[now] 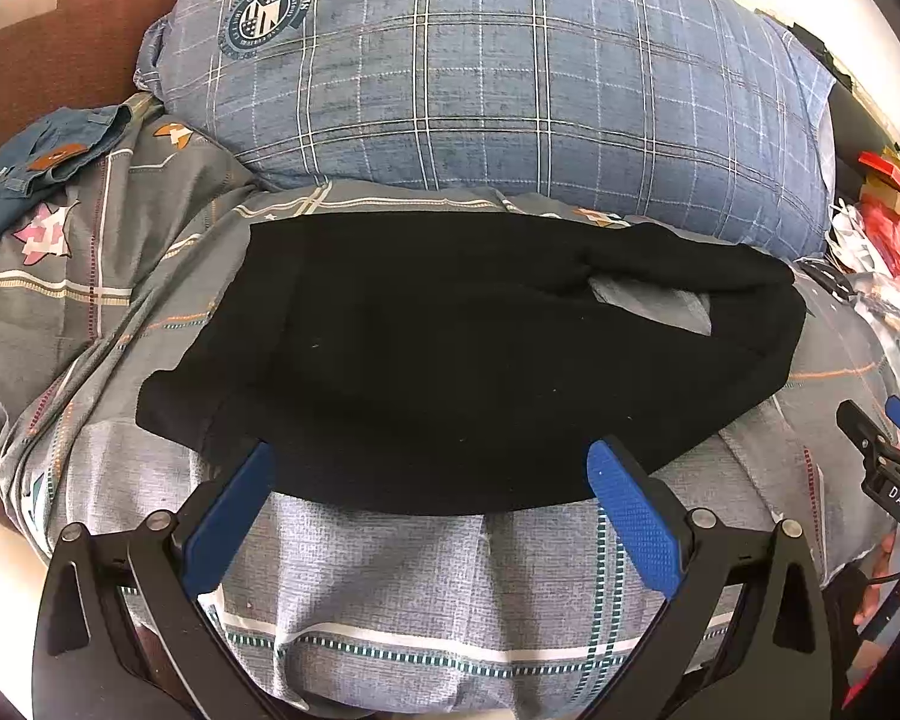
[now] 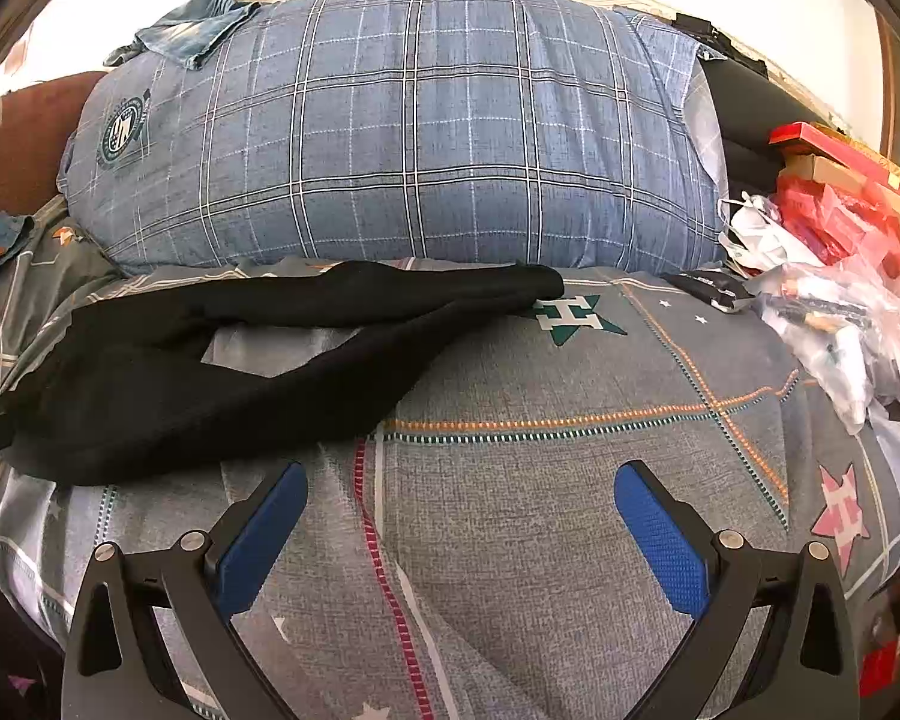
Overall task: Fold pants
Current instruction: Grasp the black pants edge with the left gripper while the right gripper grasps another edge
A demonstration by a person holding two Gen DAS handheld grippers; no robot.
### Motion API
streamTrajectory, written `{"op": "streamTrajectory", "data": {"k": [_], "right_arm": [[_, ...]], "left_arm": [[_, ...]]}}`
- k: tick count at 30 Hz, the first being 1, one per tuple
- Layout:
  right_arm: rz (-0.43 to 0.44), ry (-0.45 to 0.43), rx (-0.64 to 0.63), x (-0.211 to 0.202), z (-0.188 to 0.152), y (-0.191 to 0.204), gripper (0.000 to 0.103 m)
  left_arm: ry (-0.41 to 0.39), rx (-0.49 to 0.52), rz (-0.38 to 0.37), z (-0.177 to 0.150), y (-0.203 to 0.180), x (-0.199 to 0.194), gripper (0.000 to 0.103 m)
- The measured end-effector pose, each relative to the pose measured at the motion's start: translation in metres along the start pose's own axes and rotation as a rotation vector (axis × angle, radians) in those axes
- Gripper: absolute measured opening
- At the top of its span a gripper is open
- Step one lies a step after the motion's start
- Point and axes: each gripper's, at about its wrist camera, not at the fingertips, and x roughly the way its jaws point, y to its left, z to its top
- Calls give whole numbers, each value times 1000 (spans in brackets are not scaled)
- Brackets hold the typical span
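**Black pants spread across the grey bedspread, both jaws wide**

We see the black knit pants (image 1: 450,360) lying on a grey patterned bedspread (image 1: 390,588) that covers the bed, just in front of a large blue plaid pillow (image 1: 480,78). The fabric is matte and very dark, so we can make out few seams or details in it. From the left wrist view the pants form a broad, rounded dark mass, with one corner jutting out at the lower left. Near the right end the two legs part, and a wedge of grey bedspread shows between them.

From the right wrist view the same pants (image 2: 168,384) run in from the left. The two legs lie long and narrow and meet at their far tips close to the pillow (image 2: 402,138), beside a green star print.

Our left gripper (image 1: 432,474) hovers at the near edge of the pants with its jaws spread wide, the blue pads (image 1: 630,516) holding nothing; we cannot tell whether the tips touch the cloth. Our right gripper (image 2: 462,498) hangs over bare bedspread (image 2: 570,540) to the right of the pants, its jaws likewise wide and empty.
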Motion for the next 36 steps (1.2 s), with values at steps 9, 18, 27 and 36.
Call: {"op": "streamTrajectory", "data": {"k": [9,18,27,36], "right_arm": [[24,53,80,18,15,-23,103],[148,196,313,88,74,-76,103],[349,335,501,161,73,-72,6],[301,87,456,35,49,-99,4]], "left_arm": [[97,-40,-22,9,10,9,103],[285,-331,-243,1,54,20,103],[400,-504,-321,4,52,77,82],[365,-511,-374,22,69,47,17]]}}
